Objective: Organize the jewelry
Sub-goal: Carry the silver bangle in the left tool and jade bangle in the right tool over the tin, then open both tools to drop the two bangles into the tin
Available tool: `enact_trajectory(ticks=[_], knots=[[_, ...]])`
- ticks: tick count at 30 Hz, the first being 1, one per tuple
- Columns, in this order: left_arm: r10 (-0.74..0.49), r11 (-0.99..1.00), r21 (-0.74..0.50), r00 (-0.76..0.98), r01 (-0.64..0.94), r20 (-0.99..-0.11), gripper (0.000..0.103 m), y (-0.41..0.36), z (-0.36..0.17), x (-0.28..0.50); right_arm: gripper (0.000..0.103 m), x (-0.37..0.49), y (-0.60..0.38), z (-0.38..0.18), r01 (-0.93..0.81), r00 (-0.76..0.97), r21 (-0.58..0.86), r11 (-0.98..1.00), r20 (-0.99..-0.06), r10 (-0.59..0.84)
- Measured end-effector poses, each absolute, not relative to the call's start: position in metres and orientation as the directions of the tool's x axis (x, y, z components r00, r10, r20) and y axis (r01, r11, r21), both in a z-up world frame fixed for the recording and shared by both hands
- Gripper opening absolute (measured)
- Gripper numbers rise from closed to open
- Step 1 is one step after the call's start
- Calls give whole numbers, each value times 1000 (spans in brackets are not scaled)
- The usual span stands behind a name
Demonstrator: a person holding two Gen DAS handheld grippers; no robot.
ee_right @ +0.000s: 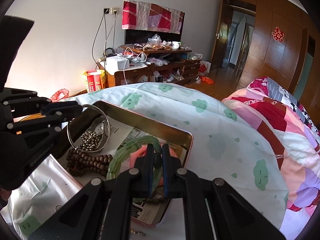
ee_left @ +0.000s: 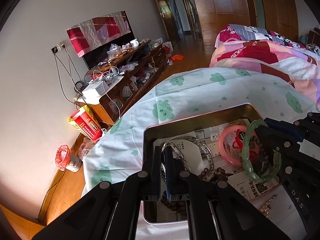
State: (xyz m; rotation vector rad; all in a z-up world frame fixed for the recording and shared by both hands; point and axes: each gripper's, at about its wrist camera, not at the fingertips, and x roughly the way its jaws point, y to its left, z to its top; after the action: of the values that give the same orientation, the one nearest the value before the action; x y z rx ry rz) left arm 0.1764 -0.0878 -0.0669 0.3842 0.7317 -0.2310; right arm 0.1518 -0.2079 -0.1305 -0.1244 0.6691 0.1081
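Observation:
A metal tin (ee_left: 200, 120) lined with newspaper sits on the cloud-print cloth. My left gripper (ee_left: 164, 150) is shut on a silver bangle (ee_left: 200, 146) and holds it over the tin; the bangle also shows in the right wrist view (ee_right: 88, 128). My right gripper (ee_right: 158, 150) is shut on a green jade bangle (ee_right: 128, 148), seen in the left wrist view (ee_left: 248, 140) lifted above the tin. In the tin lie a pink bangle (ee_left: 226, 146), brown wooden beads (ee_right: 88, 164) and metallic beads (ee_right: 91, 138).
A small pearl piece (ee_left: 267, 208) lies on the cloth beside the tin. A quilt-covered bed (ee_right: 280, 124) is on the right. A cluttered TV cabinet (ee_right: 152, 64) stands against the far wall.

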Motion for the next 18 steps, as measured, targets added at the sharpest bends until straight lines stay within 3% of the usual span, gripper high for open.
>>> enact_trajectory(ticks=[9,11,12,13,14,15,16,18], knots=[[-84,901,257,722,350,-687,5,-92,-70,176,10,154,-207,-134,-137,775,-74,988,-629,61],[-76,896,273,728,350,-681,7,-95,-70,174,13,155,-208,-135,-139,771,-62,988,-633,69],[-65,894,285,730,345,-680,10,-96,-70,173,19,154,-209,-136,-139,768,-50,989,-636,75],[-51,895,295,731,336,-680,25,-96,-69,173,33,155,-210,-137,-136,766,-46,990,-638,76],[-44,898,296,736,325,-676,49,-95,-69,170,41,154,-210,-137,-131,766,-44,990,-638,73],[-39,903,295,745,312,-666,60,-92,-66,167,54,151,-211,-137,-121,770,-47,992,-635,63],[-28,910,299,762,287,-647,73,-88,-63,162,58,148,-211,-136,-110,774,-52,993,-631,53],[-18,921,297,789,252,-614,74,-78,-57,149,58,140,-214,-133,-91,777,-54,994,-628,37]])
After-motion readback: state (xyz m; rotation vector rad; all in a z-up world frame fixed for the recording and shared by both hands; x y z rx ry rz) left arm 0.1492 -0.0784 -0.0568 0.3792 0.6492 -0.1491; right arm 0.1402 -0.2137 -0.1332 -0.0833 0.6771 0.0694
